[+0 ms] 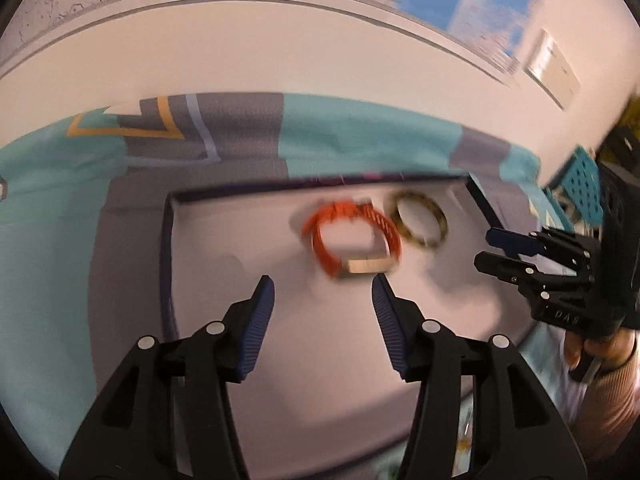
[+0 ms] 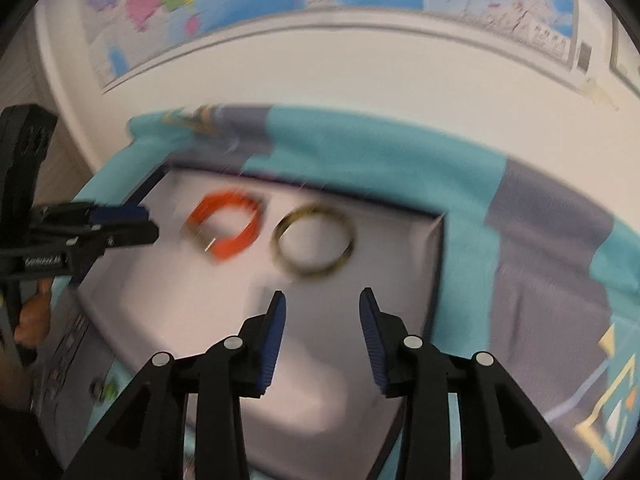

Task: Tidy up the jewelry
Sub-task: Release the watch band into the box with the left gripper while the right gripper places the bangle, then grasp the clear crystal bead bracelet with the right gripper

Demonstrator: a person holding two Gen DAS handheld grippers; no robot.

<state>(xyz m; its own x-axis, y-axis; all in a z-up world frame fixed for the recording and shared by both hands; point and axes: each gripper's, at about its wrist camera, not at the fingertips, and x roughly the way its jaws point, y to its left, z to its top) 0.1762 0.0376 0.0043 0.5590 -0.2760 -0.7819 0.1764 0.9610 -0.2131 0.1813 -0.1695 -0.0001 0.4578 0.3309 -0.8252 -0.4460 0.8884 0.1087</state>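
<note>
Both grippers released, nothing between jaws. Left gripper (image 1: 323, 294) hangs over the white tray (image 1: 224, 240), orange bracelet (image 1: 352, 236) at frame centre just ahead. Right gripper (image 2: 322, 308) below the gold bangle (image 2: 314, 242), mid-frame. Bracelet and bangle lie side by side in the tray, blurred.

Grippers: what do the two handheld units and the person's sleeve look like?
Both the left gripper and right gripper are black plastic linkages with silver pivot pins and ribbed blue finger pads. The right unit bears pale lettering. The sleeve is pink ribbed knit.
</note>
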